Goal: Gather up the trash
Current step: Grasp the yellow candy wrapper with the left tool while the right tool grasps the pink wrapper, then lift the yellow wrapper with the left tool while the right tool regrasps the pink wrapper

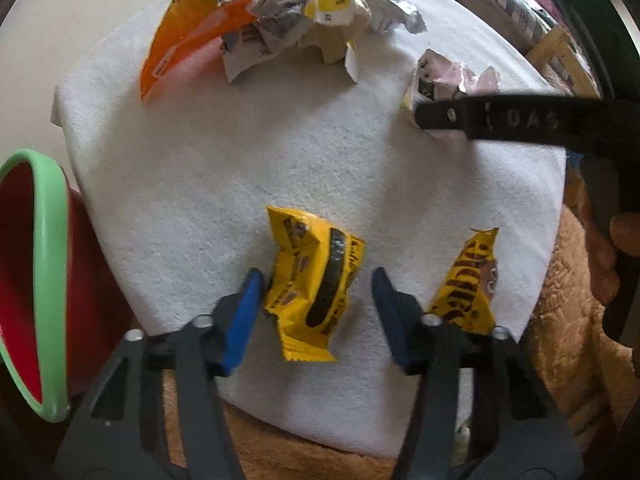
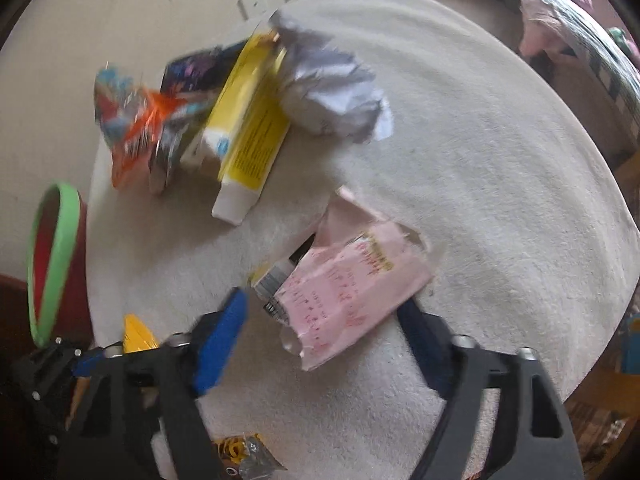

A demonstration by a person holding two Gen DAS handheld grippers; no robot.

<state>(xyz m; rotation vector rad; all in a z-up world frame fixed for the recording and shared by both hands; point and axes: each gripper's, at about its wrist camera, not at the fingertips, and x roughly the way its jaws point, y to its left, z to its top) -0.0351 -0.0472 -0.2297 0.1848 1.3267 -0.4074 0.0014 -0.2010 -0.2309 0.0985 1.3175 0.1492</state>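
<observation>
While your left gripper (image 1: 318, 280) hangs low over the white towel (image 1: 224, 168), its blue-padded fingers (image 1: 244, 312) stand wide apart on either side of a crumpled yellow wrapper (image 1: 314, 284); the left pad sits just beside the wrapper's edge, and you cannot tell if it touches. A second yellow wrapper (image 1: 468, 280) lies to the right, near the towel's edge. Your right gripper (image 2: 324, 312) is spread wide too, flanking a crumpled pink paper packet (image 2: 352, 292) without clamping it. Farther back a heap holds an orange bag (image 1: 180, 44), a yellow-and-white box (image 2: 248, 136) and balled white paper (image 2: 332, 96). At left sits the red bin with a green rim (image 1: 52, 280), beside the towel.
</observation>
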